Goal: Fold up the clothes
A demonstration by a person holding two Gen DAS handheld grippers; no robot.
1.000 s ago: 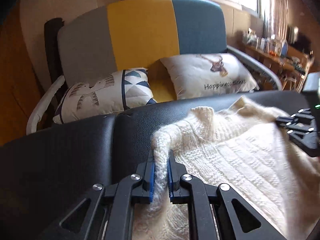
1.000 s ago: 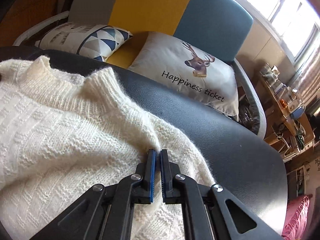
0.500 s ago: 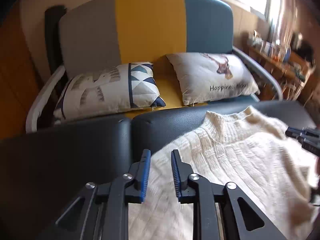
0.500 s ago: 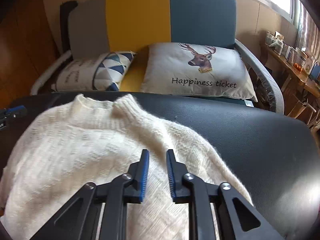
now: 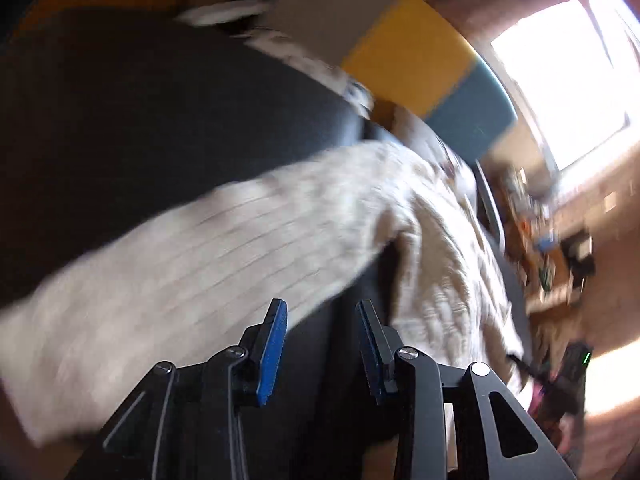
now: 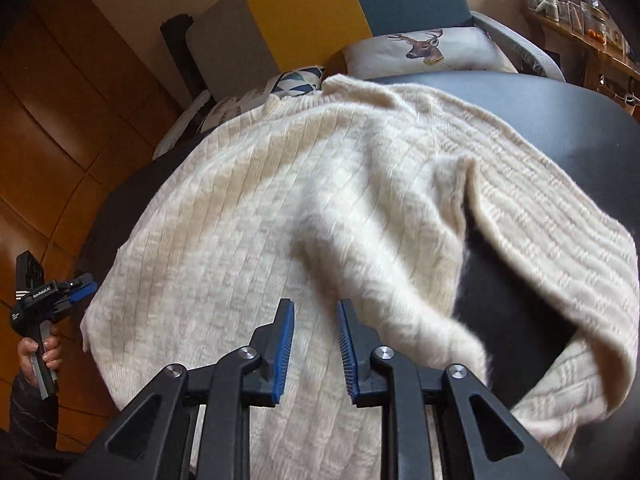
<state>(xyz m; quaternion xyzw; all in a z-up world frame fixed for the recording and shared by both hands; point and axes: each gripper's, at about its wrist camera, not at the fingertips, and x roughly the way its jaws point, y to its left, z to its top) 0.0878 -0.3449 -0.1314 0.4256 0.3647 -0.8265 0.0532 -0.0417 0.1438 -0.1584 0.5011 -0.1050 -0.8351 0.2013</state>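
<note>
A cream knitted sweater [image 6: 320, 184] lies spread on a black padded surface [image 6: 576, 120], collar toward the sofa. One sleeve [image 6: 560, 248] curls round on the right, leaving a dark gap. My right gripper [image 6: 315, 306] hangs open over the sweater's near part, nothing between its fingers. The left gripper [image 6: 82, 286] is off the sweater's left edge, held by a hand [image 6: 38, 354]. In the blurred left wrist view, the left gripper [image 5: 320, 306] is open over the black surface between a sleeve [image 5: 180, 264] and the sweater's body [image 5: 448, 264].
A sofa with grey, yellow and blue back panels [image 6: 304, 16] stands behind the surface, with a deer pillow [image 6: 424, 48] and a triangle-pattern pillow [image 6: 296, 80]. Wooden panelling [image 6: 60, 120] is on the left. A cluttered shelf [image 6: 592, 28] runs along the right.
Both grippers have opened, let go of the sweater's shoulders and drawn back toward its near end. The left gripper has swung out to the sweater's left side, its view tilted and blurred.
</note>
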